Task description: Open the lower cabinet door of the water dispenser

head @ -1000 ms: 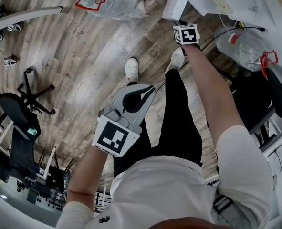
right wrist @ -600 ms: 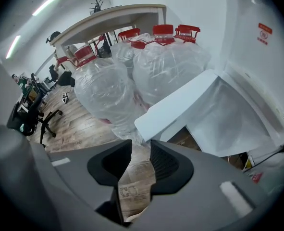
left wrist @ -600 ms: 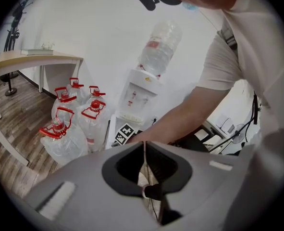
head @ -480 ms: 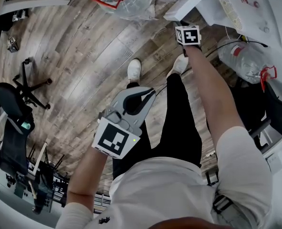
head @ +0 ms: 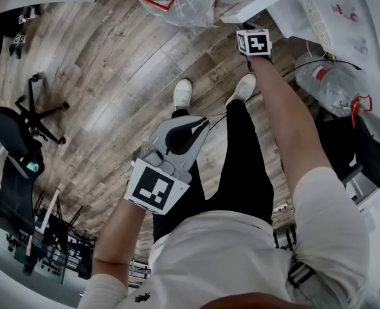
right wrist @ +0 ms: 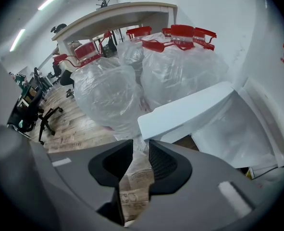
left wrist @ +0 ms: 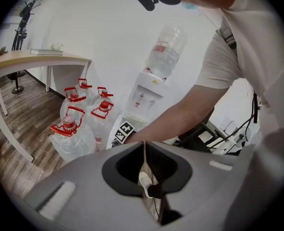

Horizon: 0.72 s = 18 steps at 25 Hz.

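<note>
Since a second ago: the marker cube (head: 253, 42) of the right gripper (right wrist: 141, 146) sits slightly higher in the head view, and the cabinet door (head: 254, 6) lies at a flatter slant, apparently swung further out from the water dispenser (left wrist: 149, 93).

Item, cabinet door: white panel, hinged low on the dispenser, already standing well open over the wooden floor (head: 125, 76). Its free edge runs from lower left to upper right in the right gripper view.

Item, right gripper: arm stretched forward and down. Jaws narrowly apart, with only floor and plastic showing through the gap, so nothing is held. The door's near corner (right wrist: 142, 123) lies just ahead of and slightly above the tips; whether they touch cannot be told.

Item, left gripper (left wrist: 144, 149): held back against the person's thigh, well apart from the door. Jaws closed together to a thin seam, nothing between them.

Item, water bottles (right wrist: 108, 90): clear, red-capped, clustered on the floor just beyond the door's free edge.

Item, desk (right wrist: 117, 13): behind the bottles.

Assessment: the right gripper is by far the nearer. Any further swing probably pushes the free edge toward the bottles, which leave little room.
</note>
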### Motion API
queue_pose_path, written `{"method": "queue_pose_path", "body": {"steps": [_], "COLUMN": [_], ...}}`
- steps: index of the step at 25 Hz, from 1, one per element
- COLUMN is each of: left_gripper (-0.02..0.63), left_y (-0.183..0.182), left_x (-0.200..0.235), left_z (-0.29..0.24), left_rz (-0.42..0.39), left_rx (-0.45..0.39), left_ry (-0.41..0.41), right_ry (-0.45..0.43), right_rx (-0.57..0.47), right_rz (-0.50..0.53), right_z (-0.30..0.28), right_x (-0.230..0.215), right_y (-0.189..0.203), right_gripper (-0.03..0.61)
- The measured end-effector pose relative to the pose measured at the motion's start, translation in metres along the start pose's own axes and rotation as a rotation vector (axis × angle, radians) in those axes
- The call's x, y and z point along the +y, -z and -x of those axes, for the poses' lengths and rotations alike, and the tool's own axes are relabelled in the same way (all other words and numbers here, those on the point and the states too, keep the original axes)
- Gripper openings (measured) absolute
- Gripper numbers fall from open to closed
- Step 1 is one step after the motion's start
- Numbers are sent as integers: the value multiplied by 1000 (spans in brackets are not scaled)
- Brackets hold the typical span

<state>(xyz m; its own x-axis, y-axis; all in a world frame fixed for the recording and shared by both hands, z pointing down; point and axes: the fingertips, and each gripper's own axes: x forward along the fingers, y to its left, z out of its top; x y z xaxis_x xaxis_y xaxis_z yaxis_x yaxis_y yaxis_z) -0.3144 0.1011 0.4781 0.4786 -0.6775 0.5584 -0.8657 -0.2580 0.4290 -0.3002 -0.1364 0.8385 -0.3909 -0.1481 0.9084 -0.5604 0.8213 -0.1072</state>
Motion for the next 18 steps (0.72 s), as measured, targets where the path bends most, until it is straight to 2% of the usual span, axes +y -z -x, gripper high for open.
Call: {"method": "queue_pose_path", "body": {"steps": [10, 18], "left_gripper": [55, 55], "left_y": [8, 2], "left_x": [10, 9], "left_z": [10, 17], "left_rz": [12, -30], "left_rx": [3, 4], "left_ry": [9, 45], "right_ry": [45, 35], "right_rx": [19, 5], "right_rz": [-28, -47], "right_z": [-6, 8], "right_x": [4, 12], "right_y": [-11, -10], "right_gripper": [104, 104]}}
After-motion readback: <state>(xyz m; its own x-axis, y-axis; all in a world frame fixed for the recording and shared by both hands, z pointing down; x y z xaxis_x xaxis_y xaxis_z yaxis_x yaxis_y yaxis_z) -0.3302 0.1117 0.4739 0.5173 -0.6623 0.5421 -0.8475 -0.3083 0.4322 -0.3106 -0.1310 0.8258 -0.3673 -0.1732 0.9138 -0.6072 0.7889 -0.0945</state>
